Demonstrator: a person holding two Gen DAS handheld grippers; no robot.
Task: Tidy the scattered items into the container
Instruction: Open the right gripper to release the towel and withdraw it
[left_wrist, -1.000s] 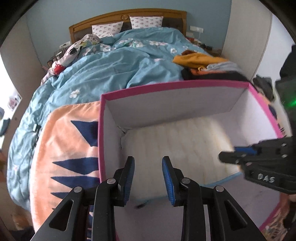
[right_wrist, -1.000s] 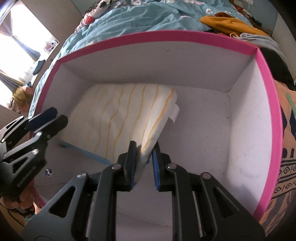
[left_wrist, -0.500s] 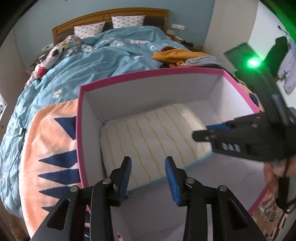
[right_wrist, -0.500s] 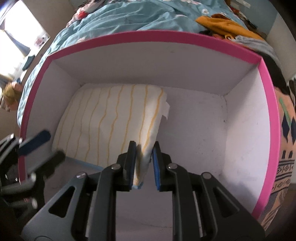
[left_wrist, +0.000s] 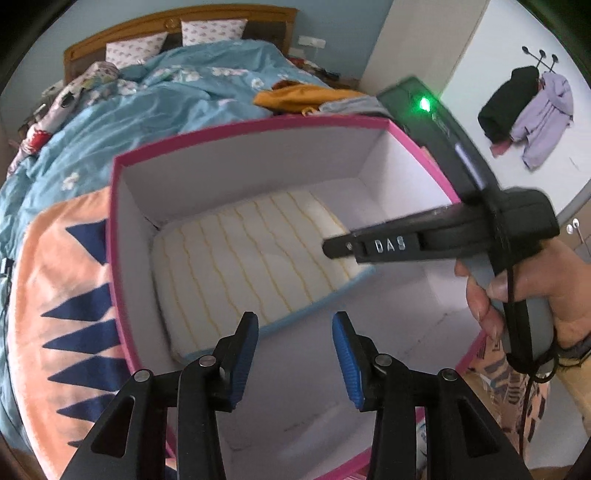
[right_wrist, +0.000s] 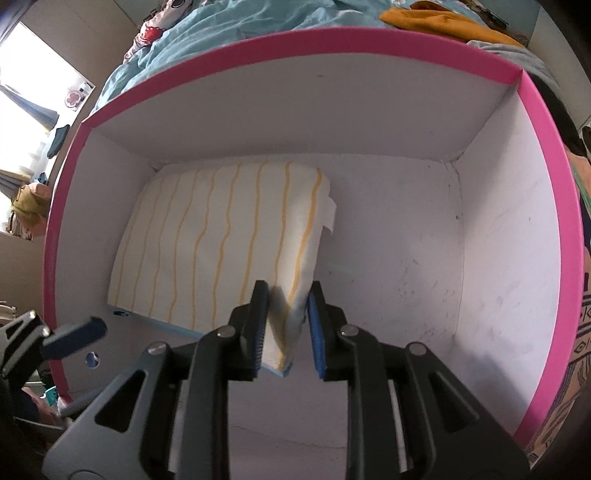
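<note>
Blue-padded jaws of the right gripper (right_wrist: 286, 325) have just been opening around the near corner of a folded white towel with yellow stripes (right_wrist: 218, 243), the right pad now standing clear of it. The towel is lying in the pink-rimmed box (right_wrist: 543, 206), toward nine o'clock. The left gripper (left_wrist: 293, 354) is hanging partly open and empty over the box's six o'clock edge.

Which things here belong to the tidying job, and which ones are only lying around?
Part of the job:
- folded striped towel, lying in the box
- pink-rimmed box
- right tool, its jaws just opening around the towel's corner
- left tool, open, empty

Only lying about:
- blue duvet
- orange garment
- hanging coats
</note>
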